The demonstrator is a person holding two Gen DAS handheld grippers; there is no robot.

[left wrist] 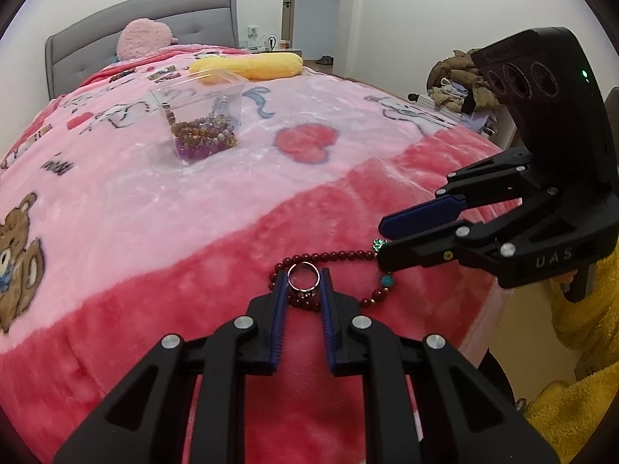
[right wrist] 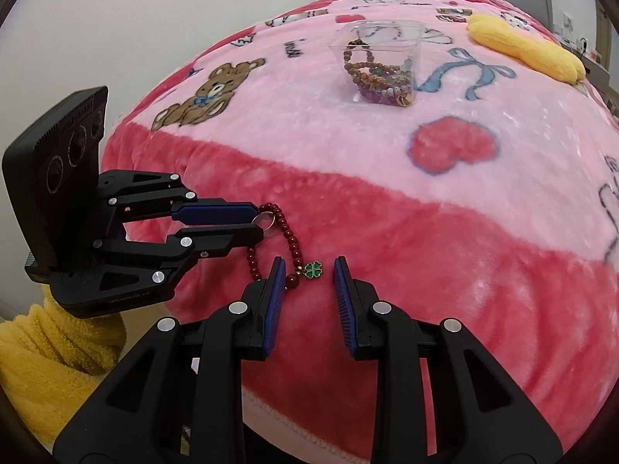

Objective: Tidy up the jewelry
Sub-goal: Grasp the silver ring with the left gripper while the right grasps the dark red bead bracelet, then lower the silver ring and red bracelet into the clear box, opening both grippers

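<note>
Pinching the silver metal ring (left wrist: 304,279) in our left gripper (left wrist: 304,284), right gripper (right wrist: 307,270) spread over the dark-red bead bracelet (right wrist: 288,232), we've several bracelets boxed in the clear plastic container (left wrist: 201,89), these two remaining.

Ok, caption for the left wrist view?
Left tool grips a silver ring above a red bead bracelet on pink blanket.

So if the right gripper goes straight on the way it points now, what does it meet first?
Probably the green clover charm of the red bead bracelet, just ahead between the right gripper's jaws, then the blanket; depth is unclear.
</note>
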